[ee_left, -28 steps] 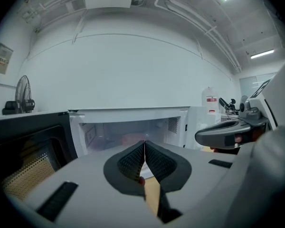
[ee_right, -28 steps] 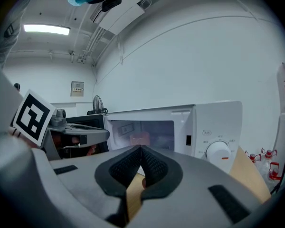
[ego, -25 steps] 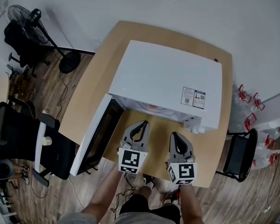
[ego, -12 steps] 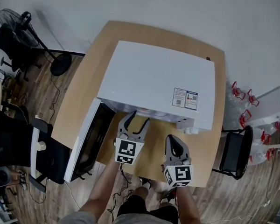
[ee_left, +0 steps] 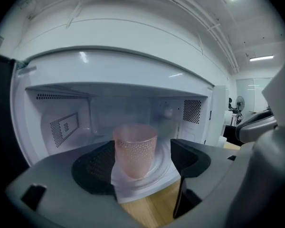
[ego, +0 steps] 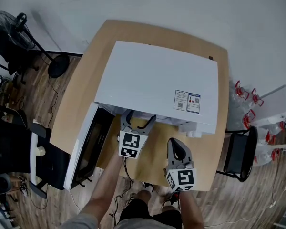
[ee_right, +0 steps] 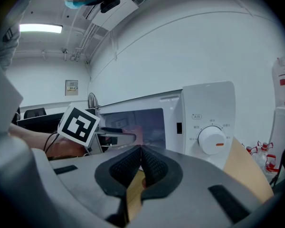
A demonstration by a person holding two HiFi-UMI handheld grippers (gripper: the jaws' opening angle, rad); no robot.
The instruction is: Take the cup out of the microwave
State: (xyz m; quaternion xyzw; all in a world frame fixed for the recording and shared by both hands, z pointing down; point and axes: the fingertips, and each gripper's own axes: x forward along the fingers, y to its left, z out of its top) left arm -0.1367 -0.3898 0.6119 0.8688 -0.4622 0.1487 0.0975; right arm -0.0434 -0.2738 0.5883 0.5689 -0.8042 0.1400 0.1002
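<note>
The white microwave stands on the wooden table with its door swung open to the left. Inside, a pink dotted cup stands upright on the turntable. My left gripper is at the mouth of the cavity, its jaws opening wide. In the left gripper view the cup shows between the pads, set further in, and they do not press on it. My right gripper hangs back over the table's front edge, shut with nothing in it.
The microwave's control dial is at its right front. The wooden table extends left of and behind the microwave. A black chair stands at the right, an office chair and a floor fan at the left.
My left gripper has moved forward to the microwave's opening, and its jaws have gone from shut to wide apart. The right gripper has stayed where it was.
</note>
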